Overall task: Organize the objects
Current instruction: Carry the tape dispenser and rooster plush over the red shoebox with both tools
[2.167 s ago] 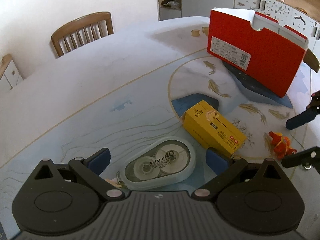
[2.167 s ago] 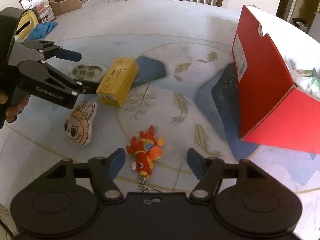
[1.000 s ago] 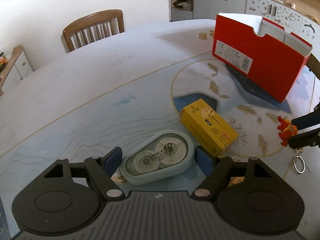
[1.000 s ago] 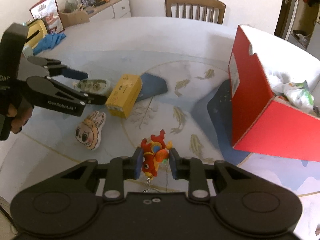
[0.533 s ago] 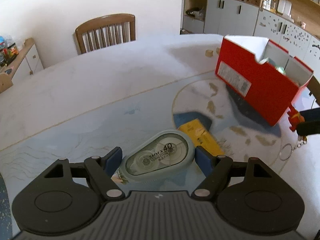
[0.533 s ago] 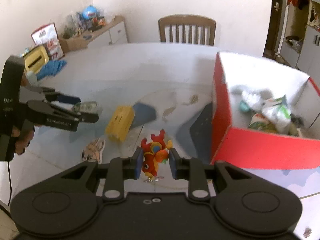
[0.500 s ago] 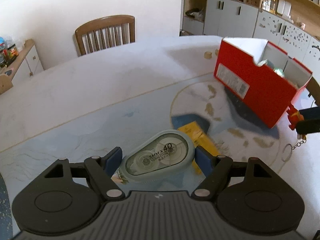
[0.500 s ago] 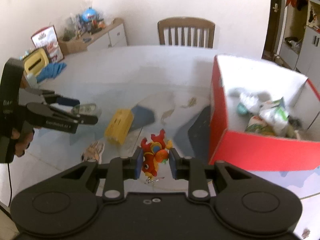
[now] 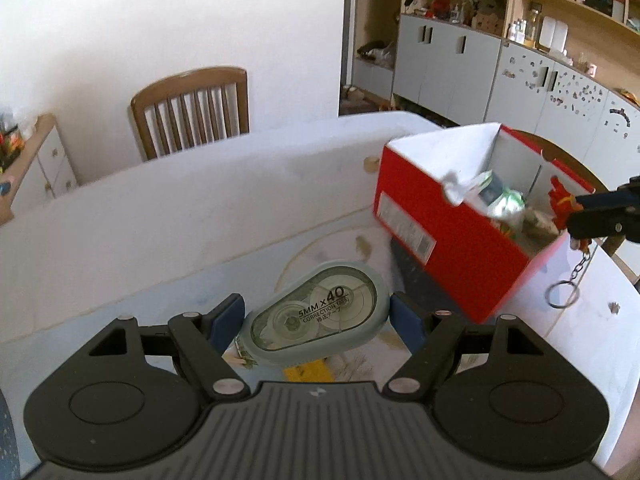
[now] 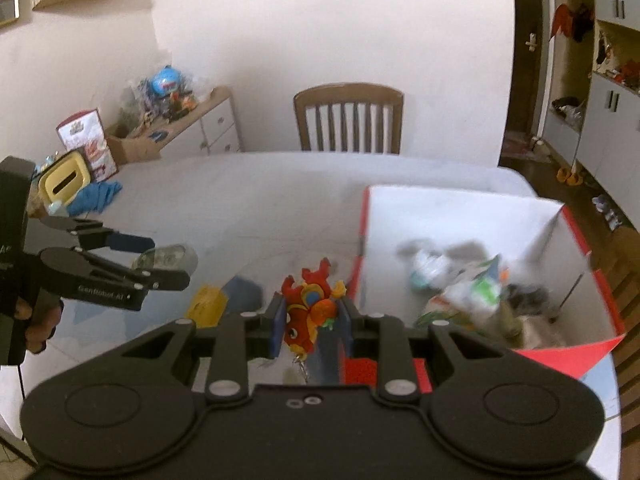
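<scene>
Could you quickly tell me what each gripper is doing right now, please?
Left gripper: closed on the correction tape.
Right gripper: closed on the red plush keychain.

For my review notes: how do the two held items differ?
The left gripper holds a hard, pale green correction tape; the right gripper pinches a soft red plush keychain. The tape spans wide jaws; the keychain sits between narrow ones. Both are lifted off the table.

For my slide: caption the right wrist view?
Right claw holding a red plush keychain near the red box.
</scene>
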`<state>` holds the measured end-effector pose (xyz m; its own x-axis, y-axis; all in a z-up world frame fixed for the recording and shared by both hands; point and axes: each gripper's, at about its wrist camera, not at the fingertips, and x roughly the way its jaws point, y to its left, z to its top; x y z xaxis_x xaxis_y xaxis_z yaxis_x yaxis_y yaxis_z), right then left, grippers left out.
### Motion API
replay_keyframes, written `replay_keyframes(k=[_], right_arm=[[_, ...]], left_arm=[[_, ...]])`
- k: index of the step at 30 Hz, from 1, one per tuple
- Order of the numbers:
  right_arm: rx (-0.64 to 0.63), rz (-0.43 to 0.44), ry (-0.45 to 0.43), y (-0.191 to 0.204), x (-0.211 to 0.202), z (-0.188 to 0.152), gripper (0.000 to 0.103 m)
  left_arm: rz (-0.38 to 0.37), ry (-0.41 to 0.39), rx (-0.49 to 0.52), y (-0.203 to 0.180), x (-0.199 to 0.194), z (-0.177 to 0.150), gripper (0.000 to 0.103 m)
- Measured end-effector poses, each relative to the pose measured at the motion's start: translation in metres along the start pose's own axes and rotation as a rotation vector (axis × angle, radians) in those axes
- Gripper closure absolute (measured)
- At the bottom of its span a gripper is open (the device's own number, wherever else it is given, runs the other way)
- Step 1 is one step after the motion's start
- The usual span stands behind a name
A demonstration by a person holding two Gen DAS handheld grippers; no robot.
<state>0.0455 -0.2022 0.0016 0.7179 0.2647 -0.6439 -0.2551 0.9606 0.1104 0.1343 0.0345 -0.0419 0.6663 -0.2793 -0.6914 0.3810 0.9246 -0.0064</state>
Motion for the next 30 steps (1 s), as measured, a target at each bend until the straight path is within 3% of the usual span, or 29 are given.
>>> replay_keyframes(k=[17, 30], right_arm=[[0.011, -0.097, -0.071, -0.102, -0.013, 0.017, 0.077], [0.018, -0.113, -0.015, -0.156, 0.009, 0.004, 0.077]], left_arm=[[-0.021, -0.055, 0.079, -0.092, 0.029, 0.069, 0.024], [-0.037, -0.051, 0.135, -0.160, 0.074, 0.111, 0.024]])
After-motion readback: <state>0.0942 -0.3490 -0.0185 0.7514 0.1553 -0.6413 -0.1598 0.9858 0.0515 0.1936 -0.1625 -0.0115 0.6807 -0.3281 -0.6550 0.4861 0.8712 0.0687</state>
